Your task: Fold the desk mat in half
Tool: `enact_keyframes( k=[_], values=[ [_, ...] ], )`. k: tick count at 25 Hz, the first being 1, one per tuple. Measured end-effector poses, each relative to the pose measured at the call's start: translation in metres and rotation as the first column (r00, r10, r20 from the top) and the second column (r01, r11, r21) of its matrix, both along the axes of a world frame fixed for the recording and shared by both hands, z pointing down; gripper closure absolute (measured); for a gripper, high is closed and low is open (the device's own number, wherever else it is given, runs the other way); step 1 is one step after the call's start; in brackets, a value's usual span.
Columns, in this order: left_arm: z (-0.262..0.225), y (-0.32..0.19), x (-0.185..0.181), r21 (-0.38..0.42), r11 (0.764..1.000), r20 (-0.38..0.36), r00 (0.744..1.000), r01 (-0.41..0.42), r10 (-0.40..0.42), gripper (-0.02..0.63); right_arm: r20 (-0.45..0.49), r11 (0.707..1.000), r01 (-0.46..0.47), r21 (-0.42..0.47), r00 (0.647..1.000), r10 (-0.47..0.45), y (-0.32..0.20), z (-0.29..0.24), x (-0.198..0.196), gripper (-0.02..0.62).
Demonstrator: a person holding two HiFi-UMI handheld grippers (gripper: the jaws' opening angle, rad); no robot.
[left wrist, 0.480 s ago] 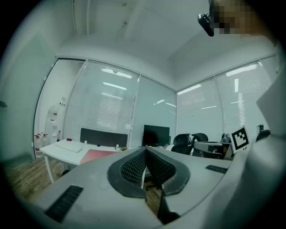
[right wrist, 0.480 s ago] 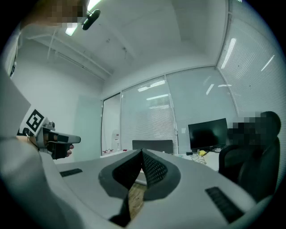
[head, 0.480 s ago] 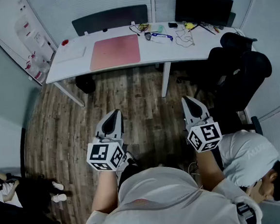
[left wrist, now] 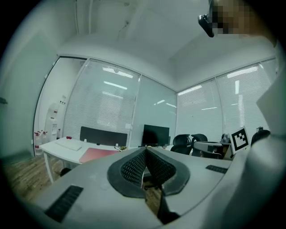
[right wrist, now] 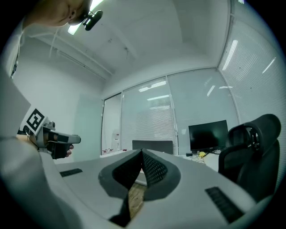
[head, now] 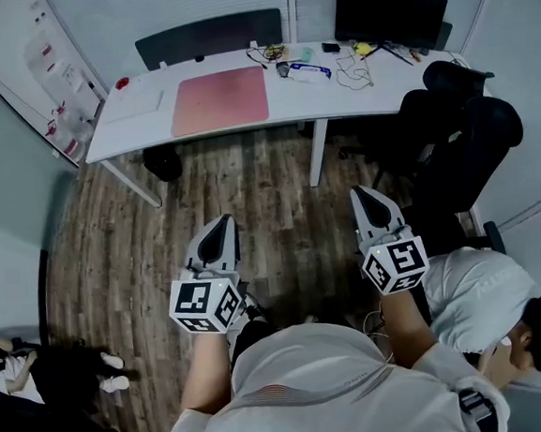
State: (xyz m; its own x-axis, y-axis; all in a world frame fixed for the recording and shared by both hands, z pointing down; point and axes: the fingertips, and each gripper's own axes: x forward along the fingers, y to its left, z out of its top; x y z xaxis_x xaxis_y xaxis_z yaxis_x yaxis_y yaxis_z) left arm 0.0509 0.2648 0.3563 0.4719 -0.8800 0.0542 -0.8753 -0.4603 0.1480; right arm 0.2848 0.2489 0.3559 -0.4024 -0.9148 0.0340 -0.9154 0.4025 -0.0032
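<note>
Barely anything has moved since the earlier frame. I hold the left gripper (head: 222, 226) and right gripper (head: 365, 197) level, both closed and empty. That suits an approach, as the desk mat (head: 220, 100) lies flat on the desk (head: 131, 128), well ahead of both.

1 desk mat (head: 220, 100), 1 monitor (head: 390, 12), 2 claws (head: 225, 221) (head: 362, 194)

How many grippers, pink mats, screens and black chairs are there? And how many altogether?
Grippers: 2, the left gripper and the right gripper
Pink desk mat: 1
Monitor: 1
Black chairs: 2, the far chair and the near chair
Total: 6
</note>
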Motion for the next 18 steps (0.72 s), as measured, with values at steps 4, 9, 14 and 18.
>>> enact_keyframes(
  k=[4, 9, 14, 18],
  values=[
    [0.001, -0.003, -0.007, -0.005, 1.0, -0.008, 1.0, 0.008, -0.008, 0.594, 0.012, 1.0, -0.001, -0.008, 1.0, 0.001, -0.005, 0.001, -0.005, 0.545],
    [0.008, -0.009, -0.017, -0.019, 1.0, -0.019, 1.0, 0.016, -0.017, 0.594, 0.025, 1.0, 0.012, -0.023, 1.0, -0.011, -0.014, 0.007, -0.015, 0.543],
    [0.015, -0.022, -0.033, -0.031, 0.999, -0.03, 1.0, 0.01, -0.011, 0.594, 0.01, 0.999, 0.013, -0.05, 1.0, -0.013, -0.029, 0.016, -0.032, 0.543],
    [0.024, -0.045, -0.058, -0.041, 0.999, -0.049, 0.999, 0.002, -0.004, 0.594, -0.009, 0.998, 0.004, -0.069, 1.0, -0.004, -0.051, 0.024, -0.055, 0.543]
  ],
)
